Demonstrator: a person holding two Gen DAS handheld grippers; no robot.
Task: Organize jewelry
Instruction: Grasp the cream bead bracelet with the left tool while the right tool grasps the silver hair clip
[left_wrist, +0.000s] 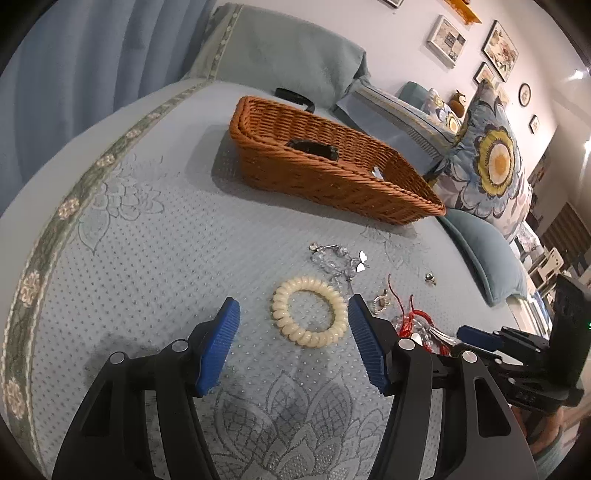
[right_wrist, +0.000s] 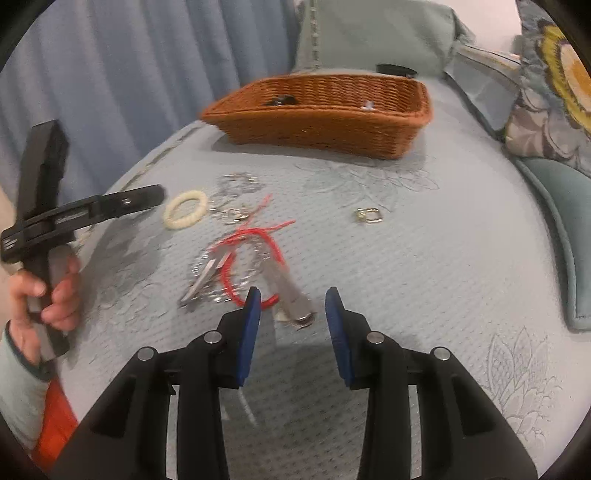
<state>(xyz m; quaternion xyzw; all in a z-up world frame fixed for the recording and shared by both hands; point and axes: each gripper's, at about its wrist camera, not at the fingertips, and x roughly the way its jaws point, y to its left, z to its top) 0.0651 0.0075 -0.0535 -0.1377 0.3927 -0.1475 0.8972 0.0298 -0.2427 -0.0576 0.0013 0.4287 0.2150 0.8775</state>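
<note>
Spiral hair tie — light, springy; pinch across coil | left tongs wide open, empty | right tongs parted, empty — over hair clip

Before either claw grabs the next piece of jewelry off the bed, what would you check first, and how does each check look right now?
1. Left claw open: ok, jaws spread wide.
2. Left claw lined up on the cream coil bracelet: ok, it lies between the fingers.
3. Right claw open: ok.
4. Right claw's target clear: not ok, the silver clip between its fingers lies in a tangle with the red cord bracelet.
5. Wicker basket has room: ok, only a dark item and a small pale one show inside.
6. Claws clear of each other: ok, apart in the right wrist view.
</note>
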